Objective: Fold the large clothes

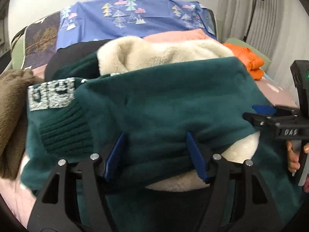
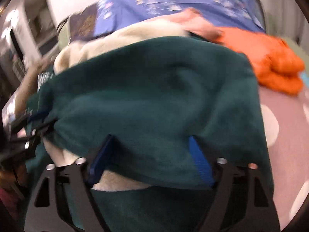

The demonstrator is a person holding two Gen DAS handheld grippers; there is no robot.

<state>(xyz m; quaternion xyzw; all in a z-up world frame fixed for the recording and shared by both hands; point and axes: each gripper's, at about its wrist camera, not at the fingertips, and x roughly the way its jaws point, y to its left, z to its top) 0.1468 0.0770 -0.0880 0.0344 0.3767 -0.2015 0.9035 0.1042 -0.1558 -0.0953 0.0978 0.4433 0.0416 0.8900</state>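
Observation:
A dark green fleece sweatshirt (image 1: 164,100) with cream sherpa lining (image 1: 154,56) lies bunched on the bed, its top layer folded over toward me. A ribbed cuff (image 1: 63,129) and white stitched lettering (image 1: 51,93) show at its left. My left gripper (image 1: 154,135) stands open, blue pads on either side of the green fold's near edge and not squeezing it. My right gripper (image 2: 150,138) is open the same way over the fold's right part (image 2: 154,96). Each gripper shows in the other's view: the right one (image 1: 256,114) at the sweatshirt's right edge, the left (image 2: 38,119) at its left.
An orange puffer garment (image 1: 249,60) lies at the back right and a brown fleece (image 1: 11,104) at the left. Behind are a pink garment (image 1: 177,34), a black one (image 1: 65,56) and a blue tree-print cloth (image 1: 135,17). Pink bedding (image 2: 289,125) is to the right, with curtains (image 1: 270,15) beyond.

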